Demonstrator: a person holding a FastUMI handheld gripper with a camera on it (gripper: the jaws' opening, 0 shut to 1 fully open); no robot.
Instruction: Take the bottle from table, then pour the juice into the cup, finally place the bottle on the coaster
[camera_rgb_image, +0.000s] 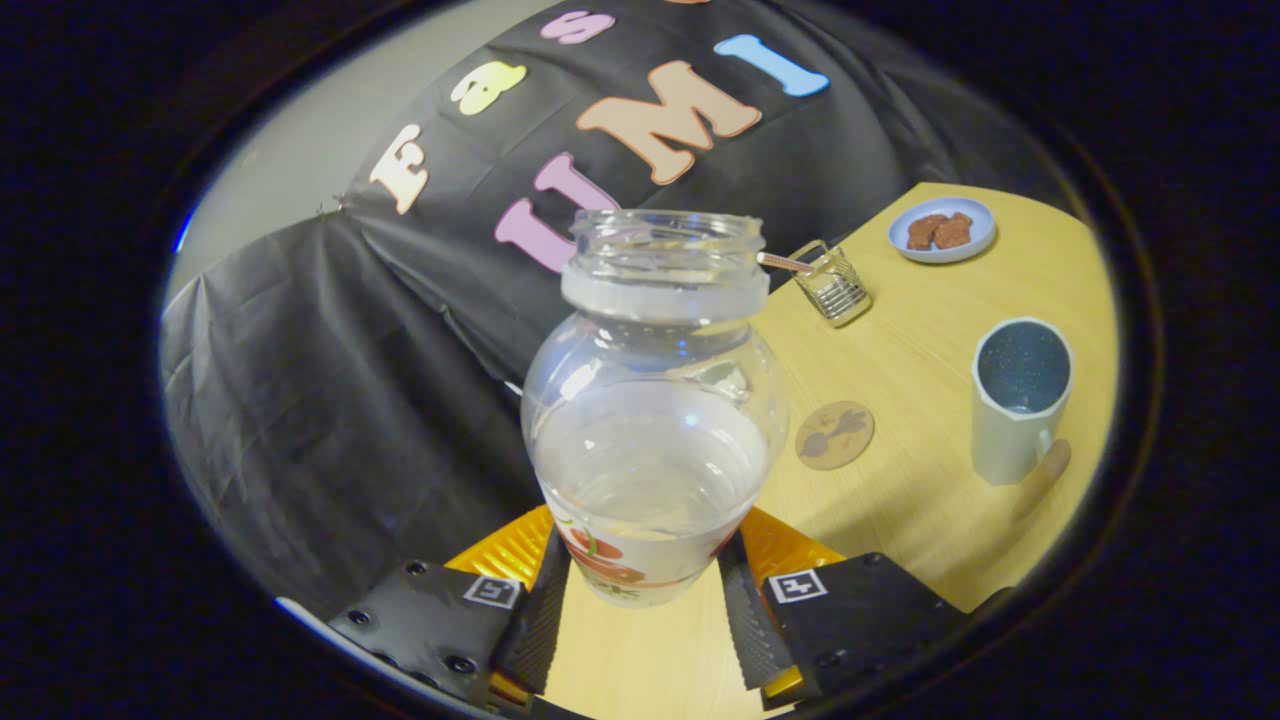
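Gripper (645, 590) pinches the bottle (655, 400) at its lower body, one finger (545, 600) pressed on each side; bottle is clear, uncapped, mouth open, part-filled with clear liquid; printed label band near its base is partly covered by the fingers, so the pattern is hard to make out; bottle base seems lifted off the desk (930, 500), though contact is hard to judge from this angle; whole scene appears tilted.

Beyond the fingers, just beside the bottle, a round coaster (834, 435) lies flat on the desk with a dark motif too small to read; further out stands the cup (1018, 400), pale outside, dark inside, contents not clear; a handle or similar part at its lower side is blurred; cup and coaster are near each other but apart.

Farther back a small wire holder (835, 285) with a stick-like thing in it, partly hidden by the bottle neck; beyond that a plate (942, 230) with brown pieces, kind unclear; desk is cut off behind the bottle.
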